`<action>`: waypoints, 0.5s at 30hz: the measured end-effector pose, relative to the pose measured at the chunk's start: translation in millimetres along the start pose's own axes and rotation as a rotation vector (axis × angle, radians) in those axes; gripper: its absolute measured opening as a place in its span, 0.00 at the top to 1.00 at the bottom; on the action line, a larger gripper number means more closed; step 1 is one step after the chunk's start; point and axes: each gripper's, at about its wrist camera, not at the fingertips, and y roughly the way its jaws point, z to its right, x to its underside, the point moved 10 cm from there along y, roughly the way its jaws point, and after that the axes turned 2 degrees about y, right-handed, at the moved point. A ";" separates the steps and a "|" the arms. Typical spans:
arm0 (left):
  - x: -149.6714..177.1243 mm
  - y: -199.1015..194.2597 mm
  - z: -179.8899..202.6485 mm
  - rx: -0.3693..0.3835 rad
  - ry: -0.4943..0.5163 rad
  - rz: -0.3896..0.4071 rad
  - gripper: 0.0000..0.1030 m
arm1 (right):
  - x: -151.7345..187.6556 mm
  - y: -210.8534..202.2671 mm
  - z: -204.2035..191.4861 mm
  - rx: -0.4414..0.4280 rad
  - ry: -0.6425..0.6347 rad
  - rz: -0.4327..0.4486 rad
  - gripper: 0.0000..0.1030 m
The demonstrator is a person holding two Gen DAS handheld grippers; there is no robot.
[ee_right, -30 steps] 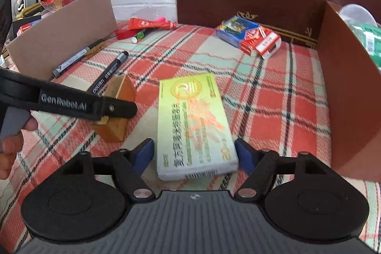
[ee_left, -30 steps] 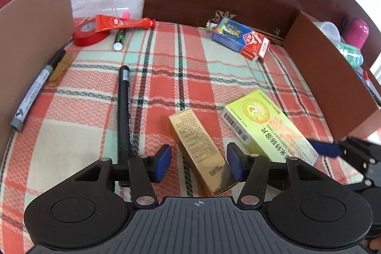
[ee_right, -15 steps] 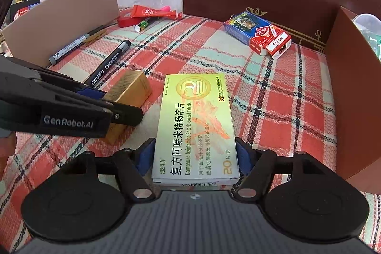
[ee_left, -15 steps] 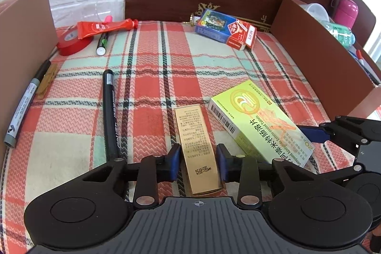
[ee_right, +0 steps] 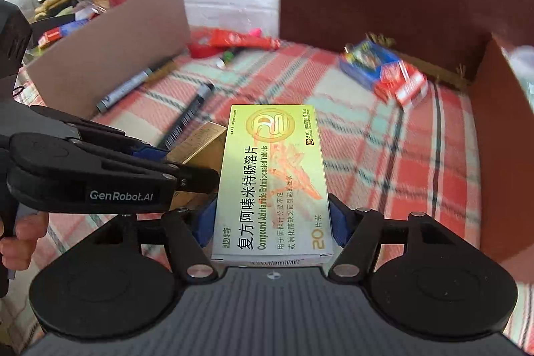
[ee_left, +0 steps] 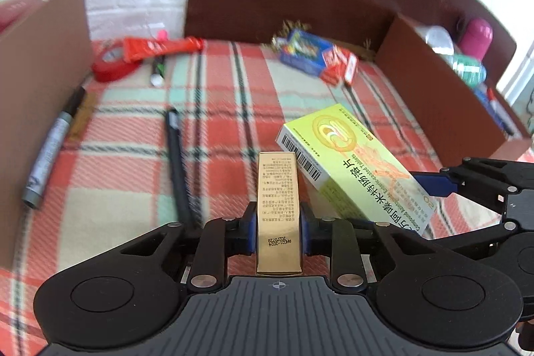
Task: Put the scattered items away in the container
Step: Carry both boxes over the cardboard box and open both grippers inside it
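The left claw [ee_left: 278,227] was clenched on the gold box [ee_left: 277,209], the right claw [ee_right: 272,222] on the yellow-green tablet box [ee_right: 272,175]; both seemed mid-pickup, needing carrying to the container, whose identity I could not tell.

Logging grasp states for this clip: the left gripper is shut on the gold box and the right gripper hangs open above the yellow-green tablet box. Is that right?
Not quite. The left gripper is indeed shut on the gold box, but the right gripper is not open: the right wrist view shows its blue pads pressed against both long sides of the yellow-green tablet box, so it is shut on that box.
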 end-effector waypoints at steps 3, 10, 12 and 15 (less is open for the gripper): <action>-19.8 -24.8 -18.8 -0.015 -0.009 0.055 0.78 | -23.5 -6.4 -14.0 -0.014 -0.008 0.036 0.32; -66.3 -85.0 -64.8 -0.051 -0.030 0.185 0.78 | -100.4 -16.8 -66.7 -0.069 -0.028 0.154 0.32; -78.3 -104.8 -86.0 -0.076 -0.045 0.220 0.78 | -122.6 -17.3 -86.9 -0.092 -0.044 0.186 0.32; -89.0 -125.8 -121.4 -0.111 -0.080 0.243 0.78 | -148.0 -8.7 -117.9 -0.144 -0.046 0.199 0.32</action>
